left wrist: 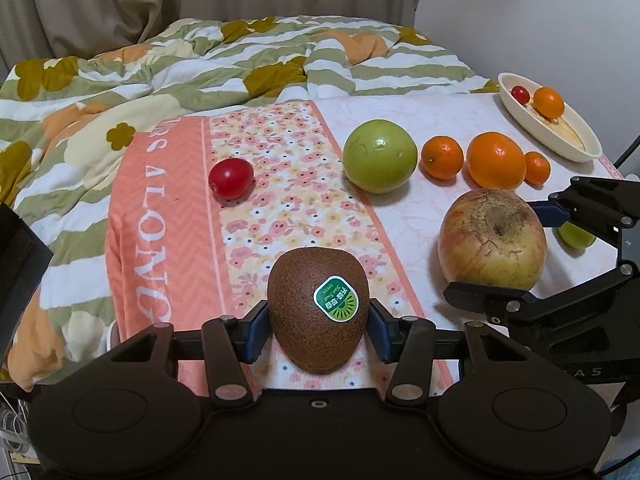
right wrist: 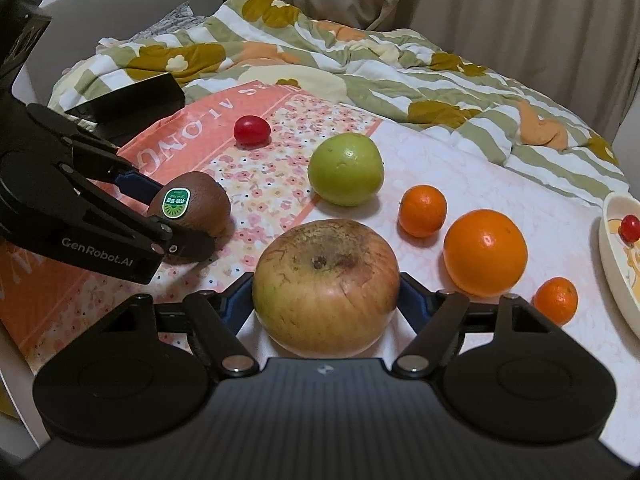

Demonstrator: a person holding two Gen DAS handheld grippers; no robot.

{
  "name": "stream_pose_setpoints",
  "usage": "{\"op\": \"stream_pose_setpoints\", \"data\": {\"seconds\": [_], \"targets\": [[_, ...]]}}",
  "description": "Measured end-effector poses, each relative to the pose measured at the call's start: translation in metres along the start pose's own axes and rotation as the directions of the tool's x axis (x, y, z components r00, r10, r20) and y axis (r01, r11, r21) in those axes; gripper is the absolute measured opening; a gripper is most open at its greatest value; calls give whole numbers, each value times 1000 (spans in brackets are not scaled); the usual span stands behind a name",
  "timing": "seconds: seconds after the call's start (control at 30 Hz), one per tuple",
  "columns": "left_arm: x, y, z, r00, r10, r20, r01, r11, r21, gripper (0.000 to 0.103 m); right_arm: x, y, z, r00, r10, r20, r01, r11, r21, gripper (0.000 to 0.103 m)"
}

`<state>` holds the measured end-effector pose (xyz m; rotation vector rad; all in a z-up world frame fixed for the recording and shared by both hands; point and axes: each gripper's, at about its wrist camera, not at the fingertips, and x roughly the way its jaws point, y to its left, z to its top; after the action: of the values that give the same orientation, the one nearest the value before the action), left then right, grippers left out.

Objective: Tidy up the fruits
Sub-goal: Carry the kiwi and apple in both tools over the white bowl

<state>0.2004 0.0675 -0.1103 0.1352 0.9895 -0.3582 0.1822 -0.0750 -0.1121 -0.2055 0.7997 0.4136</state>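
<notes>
A brown kiwi [left wrist: 312, 280] with a green sticker lies on the pink floral cloth [left wrist: 168, 208]. My left gripper [left wrist: 318, 320] is shut on it, one blue pad against each side. To its right a large yellow-red apple [right wrist: 324, 280] sits stem-end up on the white cloth. My right gripper [right wrist: 326, 296] holds it, with the pads against both flanks. In the right wrist view the left gripper [right wrist: 172, 220] reaches in from the left around the kiwi [right wrist: 196, 204].
Beyond lie a red tomato [left wrist: 231, 180], a green apple [left wrist: 380, 156], a big orange [left wrist: 496, 160] and two small mandarins [left wrist: 442, 158]. A cream dish [left wrist: 576, 132] at far right holds a tomato and a small orange. A rumpled quilt [left wrist: 120, 80] lies behind.
</notes>
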Motion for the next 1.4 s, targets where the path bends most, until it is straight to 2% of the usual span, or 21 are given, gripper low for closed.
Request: {"op": "stream_pose_setpoints", "data": {"seconds": [0.4, 0.6, 0.83, 1.13, 1.4], "targets": [[-42, -7, -8, 997, 23, 70, -21, 999, -32, 54, -37, 2, 7, 999, -16, 42, 13, 998, 63, 90], [-75, -20, -8, 992, 26, 127, -22, 999, -37, 54, -73, 2, 9, 996, -48, 69, 40, 993, 108, 90], [-116, -48, -3, 979, 51, 196, -41, 998, -58, 54, -125, -17, 6, 991, -71, 116, 53, 986, 156, 90], [-140, -113, 25, 955, 88, 283, -63, 993, -97, 54, -182, -72, -9, 985, -72, 160, 50, 990, 132, 90], [-125, -192, 64, 941, 70, 331, -39, 994, -100, 54, -215, -156, -25, 978, -97, 186, 74, 989, 127, 90]]}}
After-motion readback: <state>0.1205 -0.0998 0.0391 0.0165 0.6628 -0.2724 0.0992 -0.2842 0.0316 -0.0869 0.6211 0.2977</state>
